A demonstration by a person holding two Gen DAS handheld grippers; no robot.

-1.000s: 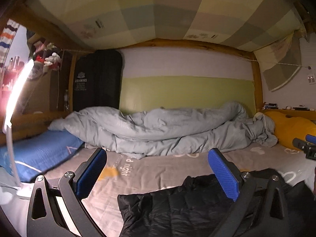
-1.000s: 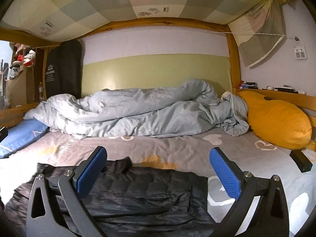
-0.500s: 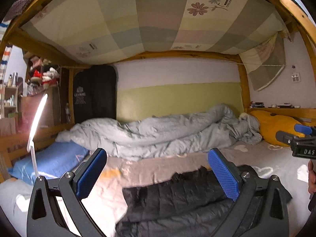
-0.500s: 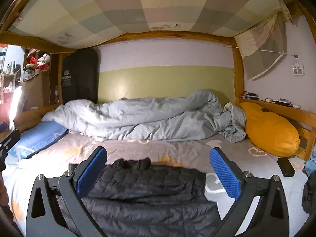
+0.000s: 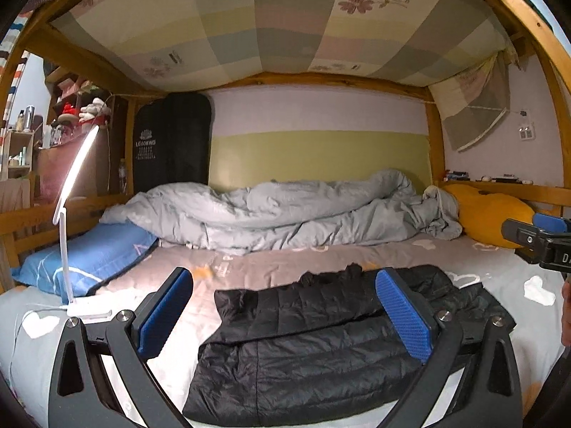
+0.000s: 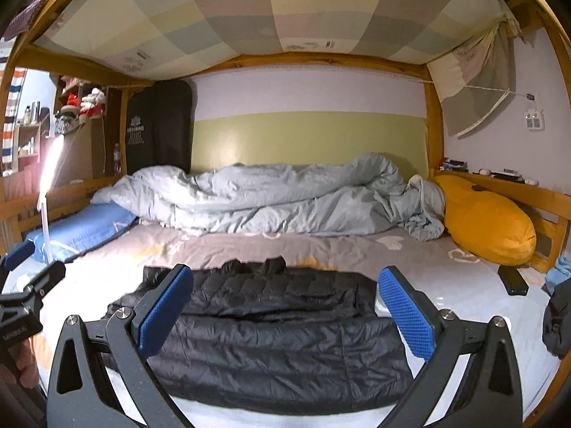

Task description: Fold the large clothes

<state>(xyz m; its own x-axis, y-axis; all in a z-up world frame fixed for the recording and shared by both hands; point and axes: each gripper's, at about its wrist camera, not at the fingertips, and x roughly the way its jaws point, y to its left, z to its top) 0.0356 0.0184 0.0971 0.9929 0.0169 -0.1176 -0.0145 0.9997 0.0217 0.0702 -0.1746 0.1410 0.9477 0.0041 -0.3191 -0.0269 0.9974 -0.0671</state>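
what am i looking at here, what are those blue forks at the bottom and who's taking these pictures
No robot: a person holds a two-finger gripper in each hand, with a fisheye camera on each looking along its fingers. One picture is from the left gripper, the other from the right gripper. The blue forks are their padded fingers, spread open and holding nothing. Both look over a bed where a black jacket lies partly folded. Behind it are a grey duvet, a blue pillow, a yellow cushion and a lit lamp.

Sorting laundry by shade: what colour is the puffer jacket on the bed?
Black; the puffer jacket shows best in the right wrist view.
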